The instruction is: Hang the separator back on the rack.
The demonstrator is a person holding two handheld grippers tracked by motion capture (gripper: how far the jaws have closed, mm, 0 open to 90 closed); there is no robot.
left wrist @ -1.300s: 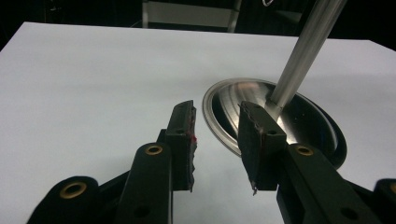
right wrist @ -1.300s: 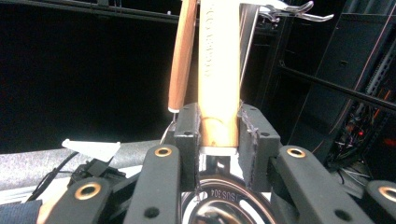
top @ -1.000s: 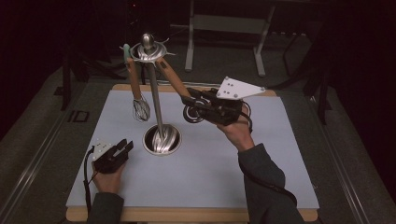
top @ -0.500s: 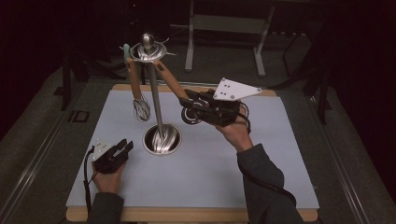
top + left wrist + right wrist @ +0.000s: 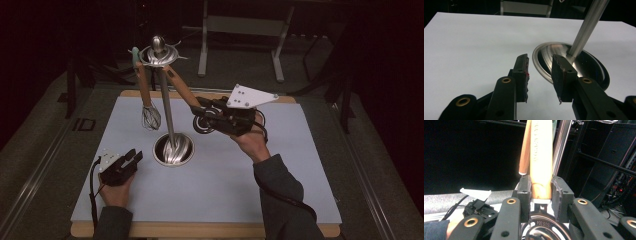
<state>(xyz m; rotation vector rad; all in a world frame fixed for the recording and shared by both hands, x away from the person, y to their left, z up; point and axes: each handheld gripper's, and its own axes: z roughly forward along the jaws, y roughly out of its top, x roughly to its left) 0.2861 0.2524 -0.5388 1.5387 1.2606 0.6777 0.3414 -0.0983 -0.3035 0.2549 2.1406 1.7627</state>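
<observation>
Right gripper [image 5: 541,195]: closed on the wooden-handled utensil [image 5: 541,157], one black pad on each side of the light wood just above its metal collar; in the high view this gripper [image 5: 209,116] is raised off the table, right of the stand, with a grey three-cornered plate on top.

Wooden-handled utensil [image 5: 181,89]: hangs slanted from the stand's top ring, its round perforated steel head [image 5: 204,126] low by the gripper.

Left gripper [image 5: 540,75]: jaws well apart with nothing between them; in the high view it [image 5: 131,159] rests low over the near left of the table.

Tall polished steel utensil stand [image 5: 165,100]: upright near the table's middle, its round dished base [image 5: 574,62] just beyond the left gripper's right-hand jaw.

Wire whisk with wooden handle [image 5: 147,102]: hangs from the ring's left side, clear of both grippers.

White rectangular table top [image 5: 225,200]: carries the stand.
</observation>
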